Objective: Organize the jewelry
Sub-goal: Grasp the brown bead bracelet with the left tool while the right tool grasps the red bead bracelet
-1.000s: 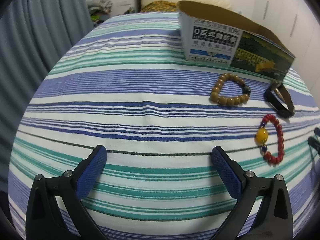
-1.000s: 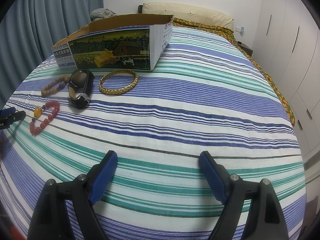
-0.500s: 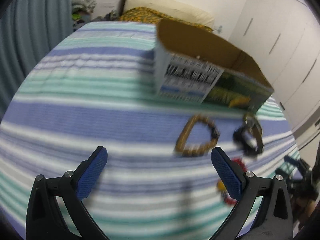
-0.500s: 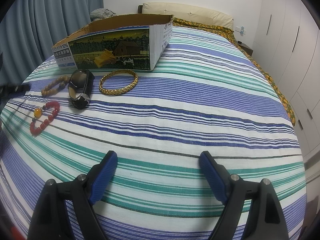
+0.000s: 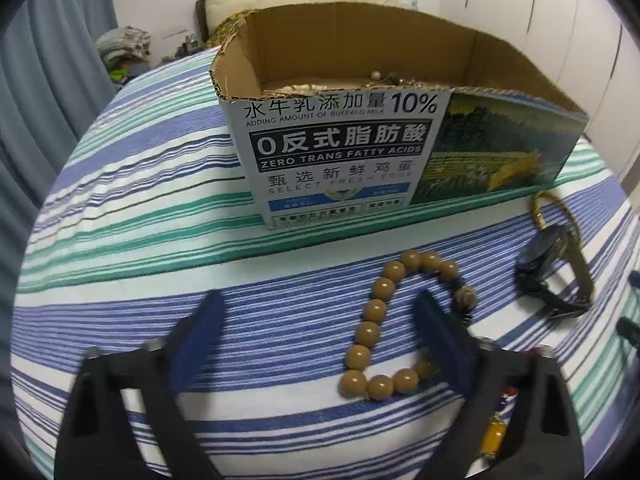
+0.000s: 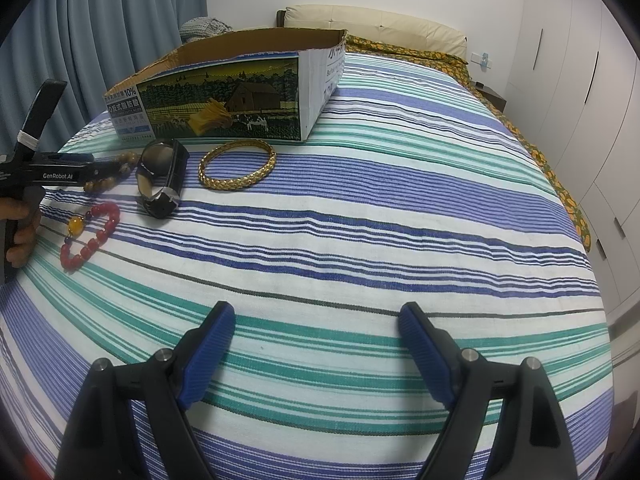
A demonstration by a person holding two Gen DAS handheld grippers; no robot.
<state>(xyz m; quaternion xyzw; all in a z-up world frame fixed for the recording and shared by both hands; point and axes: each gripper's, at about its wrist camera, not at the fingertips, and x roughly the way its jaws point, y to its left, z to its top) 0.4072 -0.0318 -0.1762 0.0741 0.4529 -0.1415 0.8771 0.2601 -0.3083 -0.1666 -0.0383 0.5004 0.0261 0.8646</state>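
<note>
A tan bead bracelet (image 5: 375, 312) lies on the striped bed in front of an open cardboard box (image 5: 340, 152). My left gripper (image 5: 320, 320) hangs right over it, jaws closing. The bracelet's left strand is between the pads, untouched, and the right finger covers its far side. From the right wrist view, the left gripper (image 6: 104, 166) reaches over the tan beads (image 6: 128, 157). A black watch (image 6: 160, 176), a gold bangle (image 6: 238, 164) and a red bead bracelet (image 6: 90, 232) lie near the box (image 6: 224, 96). My right gripper (image 6: 316, 340) is open over bare sheet.
Some pale jewelry (image 5: 376, 76) shows inside the box. A person's hand (image 6: 20, 232) holds the left gripper's handle. Curtains (image 6: 100, 40) hang at the left, wardrobe doors (image 6: 580, 100) stand at the right, and a cream headboard (image 6: 380, 24) is beyond the bed.
My left gripper has swung toward the box and come over the tan bead bracelet, and its jaws have narrowed. The right gripper has not moved.
</note>
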